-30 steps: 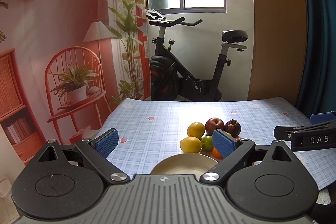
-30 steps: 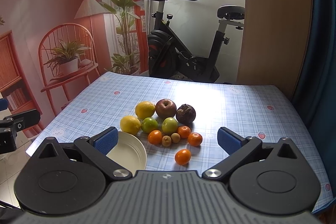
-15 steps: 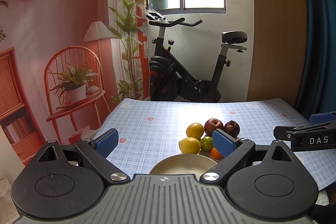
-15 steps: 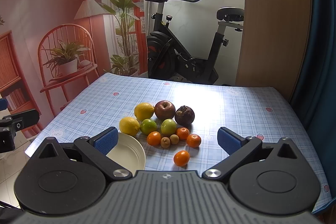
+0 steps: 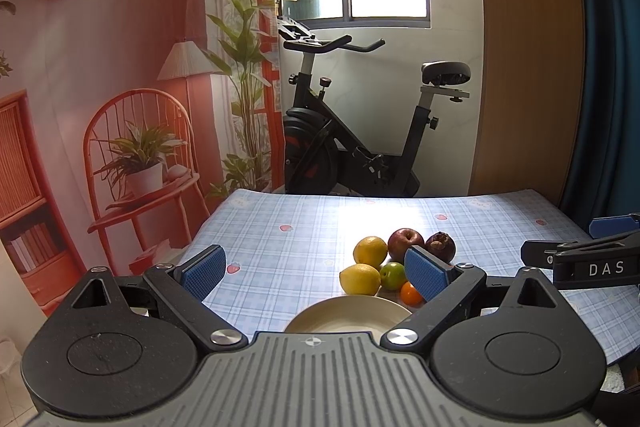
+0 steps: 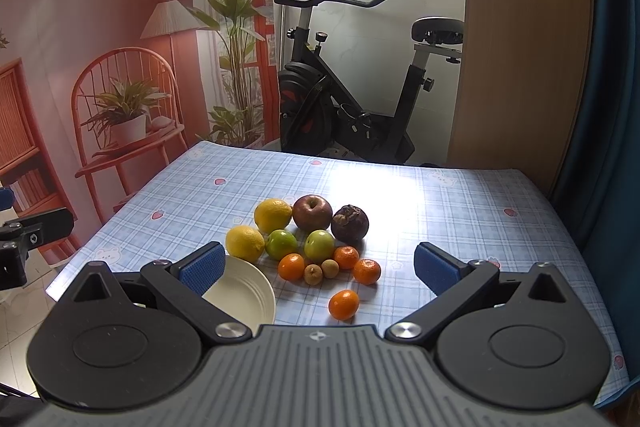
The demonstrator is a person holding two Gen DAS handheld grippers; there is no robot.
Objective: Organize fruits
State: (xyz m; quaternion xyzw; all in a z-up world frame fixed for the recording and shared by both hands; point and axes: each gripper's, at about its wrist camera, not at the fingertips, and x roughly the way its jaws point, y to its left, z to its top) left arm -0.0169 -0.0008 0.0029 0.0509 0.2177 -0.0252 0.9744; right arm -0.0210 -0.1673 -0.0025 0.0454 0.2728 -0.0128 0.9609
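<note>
A cluster of fruit lies on the blue checked tablecloth: two lemons, a red apple, a dark mangosteen, two green fruits, several small oranges and two tiny brown fruits. A cream plate sits at the front left of them. My right gripper hovers open above the near fruit, holding nothing. My left gripper is open and empty over the plate, with the lemons and apple just beyond it.
A black exercise bike stands behind the table's far edge, beside a wooden panel and a dark blue curtain. The other gripper shows at the right in the left wrist view. The table's left edge drops to the floor.
The right gripper has crept slightly forward and lower toward the fruit. The left gripper has hardly moved. Both stay open.
</note>
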